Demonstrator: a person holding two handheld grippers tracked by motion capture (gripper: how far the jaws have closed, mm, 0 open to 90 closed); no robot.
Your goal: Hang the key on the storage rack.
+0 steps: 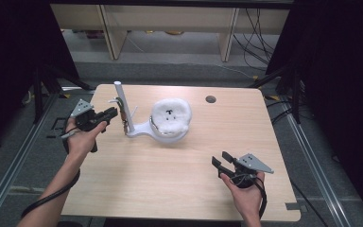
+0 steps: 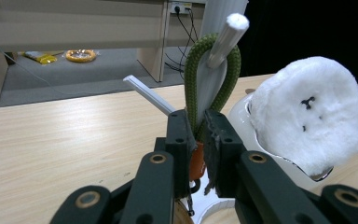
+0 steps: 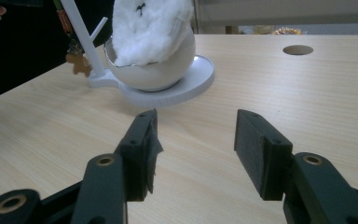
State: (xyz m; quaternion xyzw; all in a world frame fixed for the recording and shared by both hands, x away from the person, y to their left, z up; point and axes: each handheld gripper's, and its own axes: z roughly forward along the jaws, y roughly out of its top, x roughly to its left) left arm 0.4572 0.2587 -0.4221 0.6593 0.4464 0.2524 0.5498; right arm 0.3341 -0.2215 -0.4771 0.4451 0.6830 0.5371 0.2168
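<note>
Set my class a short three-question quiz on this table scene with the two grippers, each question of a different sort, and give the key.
1. True or false: the right gripper holds the white fluffy toy.
2. What hangs looped over a peg of the white stand? A) green cord loop B) metal chain C) paper strip
3. Fill in: the left gripper has its jaws around the ____ part below the loop.

Key: 1 false, its jaws stand open over bare table. 2 A. 3 orange.
</note>
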